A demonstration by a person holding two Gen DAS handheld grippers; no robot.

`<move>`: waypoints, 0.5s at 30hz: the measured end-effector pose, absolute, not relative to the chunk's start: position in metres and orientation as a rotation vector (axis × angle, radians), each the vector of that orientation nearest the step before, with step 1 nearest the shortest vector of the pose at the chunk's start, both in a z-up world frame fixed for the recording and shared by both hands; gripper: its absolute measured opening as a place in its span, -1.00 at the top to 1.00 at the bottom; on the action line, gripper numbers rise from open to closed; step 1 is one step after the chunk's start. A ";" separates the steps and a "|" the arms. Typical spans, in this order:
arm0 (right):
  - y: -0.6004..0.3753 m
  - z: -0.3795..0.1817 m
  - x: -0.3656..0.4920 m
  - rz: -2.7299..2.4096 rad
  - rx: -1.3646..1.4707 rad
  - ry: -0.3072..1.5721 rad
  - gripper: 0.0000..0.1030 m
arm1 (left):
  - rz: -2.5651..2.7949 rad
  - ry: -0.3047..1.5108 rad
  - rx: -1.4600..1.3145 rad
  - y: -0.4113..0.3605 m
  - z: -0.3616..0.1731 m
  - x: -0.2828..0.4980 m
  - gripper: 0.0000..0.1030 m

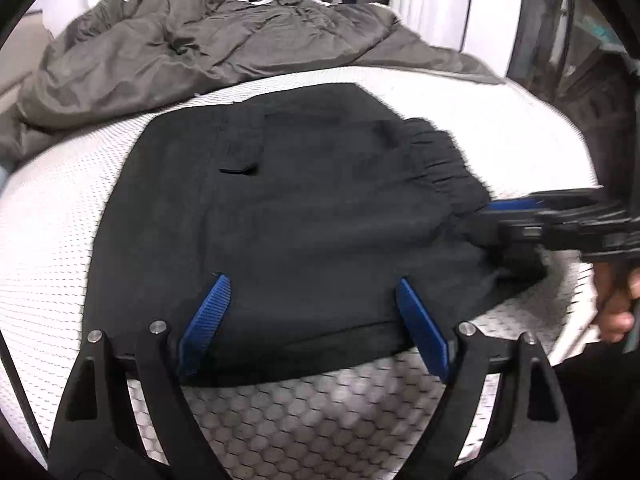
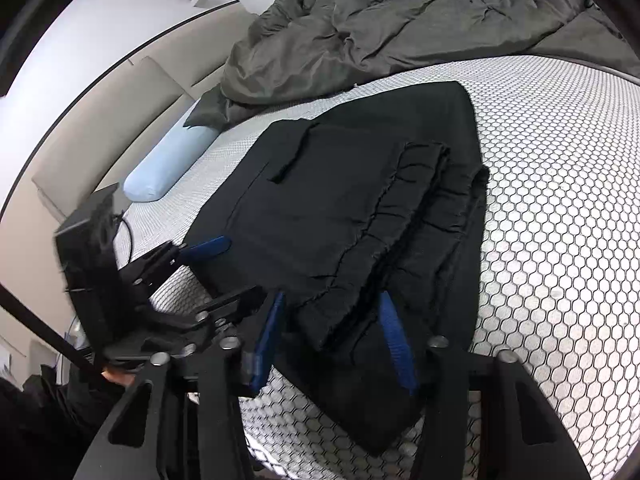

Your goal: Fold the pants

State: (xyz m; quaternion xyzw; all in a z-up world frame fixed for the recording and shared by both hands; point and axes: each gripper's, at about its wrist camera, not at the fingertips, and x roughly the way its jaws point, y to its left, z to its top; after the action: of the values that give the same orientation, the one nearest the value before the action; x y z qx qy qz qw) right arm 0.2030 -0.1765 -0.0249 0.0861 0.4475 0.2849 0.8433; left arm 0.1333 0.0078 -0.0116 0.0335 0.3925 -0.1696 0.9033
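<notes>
Black pants lie folded into a compact stack on the white honeycomb-patterned mattress, waistband side toward the right gripper, near edge of the stack between both tools.

Left gripper: fingers spread wide, blue pads straddling the near edge of the pants. Fabric sits between the fingers but nothing is pinched. Looks staged to bracket that edge, probably to take hold for another fold or to square the stack.

Right gripper: fingers narrower than the left's, set either side of the bunched elastic layers at the stack's corner. In its own view the cloth fills the gap between the pads; whether they already press on it I cannot tell, the picture is blurred. Likely it is taking the thick gathered end because that's the part that springs open.

Person's hand shows just behind the right tool in the left view.

Beyond the fingers: crumpled grey duvet pushed to the far side of the bed, apart from the pants, pale blue pillow off to the left by the headboard. Both clear of the working area.

Task judged late stage: pants already folded small, a last fold or tidy left.
</notes>
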 end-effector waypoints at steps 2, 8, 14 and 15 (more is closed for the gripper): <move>-0.172 -0.023 0.201 0.577 0.137 0.925 0.80 | -0.427 0.791 -0.004 0.005 -0.007 0.123 -0.63; -0.169 0.006 0.183 0.576 0.081 0.796 0.87 | -0.452 0.759 0.073 -0.027 -0.014 0.107 -0.65; -0.175 -0.006 0.179 0.494 0.001 0.861 0.88 | -0.445 0.771 0.189 -0.040 -0.021 0.096 -0.68; -0.177 -0.016 0.184 0.484 0.011 0.911 0.87 | -0.445 0.774 0.191 -0.040 -0.022 0.097 -0.68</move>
State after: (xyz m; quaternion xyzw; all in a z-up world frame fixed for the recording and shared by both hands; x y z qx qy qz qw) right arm 0.1839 -0.1770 -0.0165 0.0053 0.4355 0.2313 0.8699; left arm 0.0969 -0.0399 -0.0218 0.0923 0.3738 -0.2150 0.8975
